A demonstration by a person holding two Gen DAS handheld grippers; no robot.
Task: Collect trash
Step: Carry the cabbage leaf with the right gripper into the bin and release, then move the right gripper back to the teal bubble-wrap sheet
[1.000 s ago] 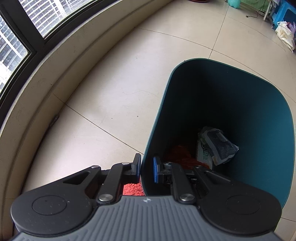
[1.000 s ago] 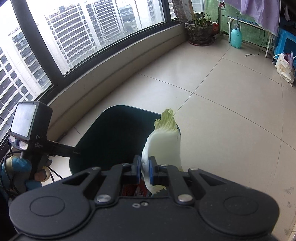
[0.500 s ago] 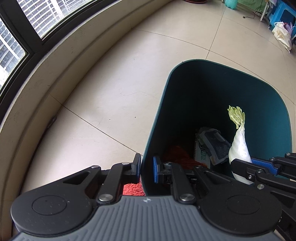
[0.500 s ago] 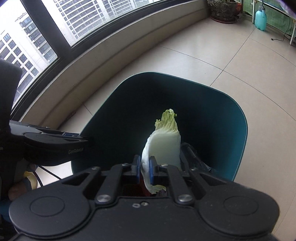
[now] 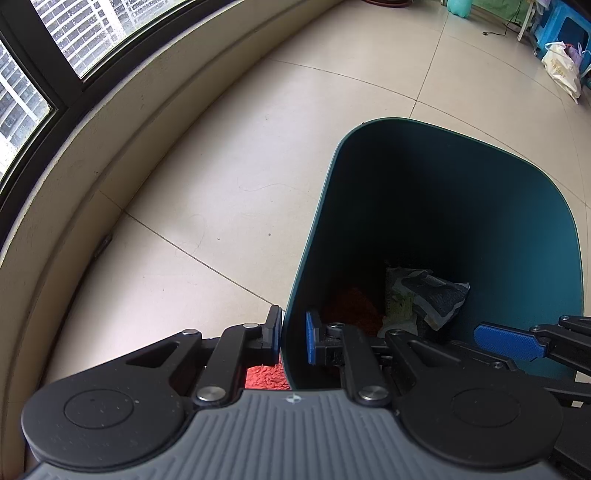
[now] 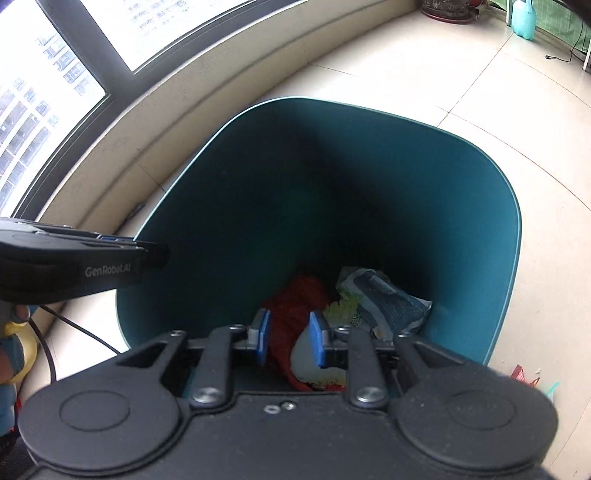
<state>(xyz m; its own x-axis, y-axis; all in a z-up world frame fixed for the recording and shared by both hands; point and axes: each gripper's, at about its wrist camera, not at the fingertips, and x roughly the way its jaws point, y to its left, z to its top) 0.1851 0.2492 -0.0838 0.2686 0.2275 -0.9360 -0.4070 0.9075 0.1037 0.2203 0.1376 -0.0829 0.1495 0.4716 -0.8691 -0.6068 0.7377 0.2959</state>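
A teal trash bin (image 5: 517,258) stands on the tiled floor. My left gripper (image 5: 293,332) is shut on the bin's near rim, one pad outside and one inside. It also shows at the left in the right wrist view, left gripper (image 6: 147,251). Over the bin (image 6: 332,166), my right gripper (image 6: 288,336) has its jaws opening, and nothing is pressed between the pads. The cabbage leaf (image 6: 304,354) lies loose below them on a red cloth (image 6: 295,299), next to a crumpled wrapper (image 6: 384,299). One blue pad (image 5: 506,341) of the right gripper shows in the left wrist view.
A curved low wall under windows (image 5: 110,129) runs close on the left. Small red scraps (image 6: 521,373) lie on the floor right of the bin. A cable (image 6: 74,325) trails at the left. Far off are a plant pot (image 6: 447,9), a teal bottle (image 6: 522,18) and a white bag (image 5: 561,68).
My right gripper came down over the bin with the cabbage leaf, then parted its jaws. The leaf has dropped onto the trash inside. The left gripper has kept its hold on the rim.
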